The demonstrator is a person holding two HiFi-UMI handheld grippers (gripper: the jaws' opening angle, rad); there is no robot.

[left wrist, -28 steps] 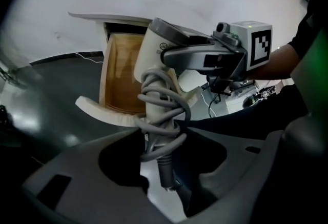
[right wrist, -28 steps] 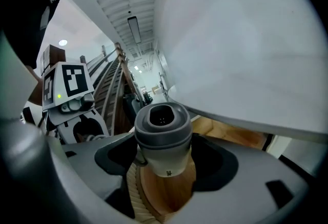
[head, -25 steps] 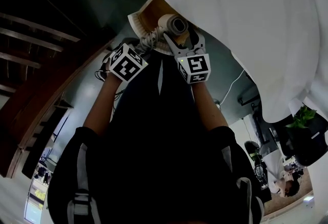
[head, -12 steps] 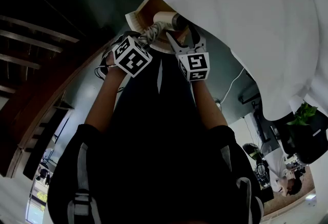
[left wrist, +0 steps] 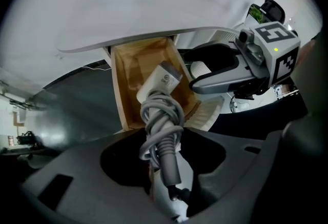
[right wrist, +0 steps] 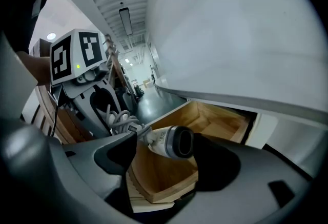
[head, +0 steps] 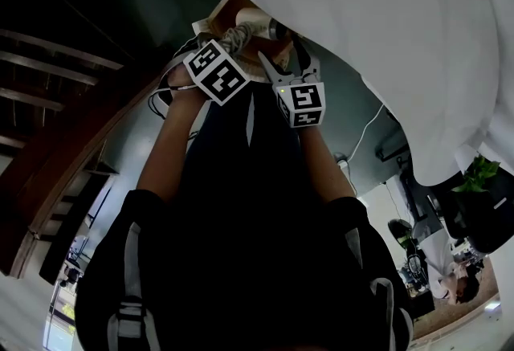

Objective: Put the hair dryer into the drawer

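Room: a white desk (head: 385, 36) over a dark grey floor (left wrist: 77, 110).
Drawer: a wooden drawer (left wrist: 130, 66) stands pulled out from under the desk.
Hair dryer: the pale hair dryer (left wrist: 161, 79) is held over the open drawer, barrel towards the wooden bottom; whether it touches the wood cannot be told.
Cord: a grey cord (left wrist: 161, 120) is wound round the handle.
Left claw (left wrist: 165, 161): closed on the handle and cord.
Right claw (right wrist: 171, 159): jaws apart, empty, just beside the barrel.
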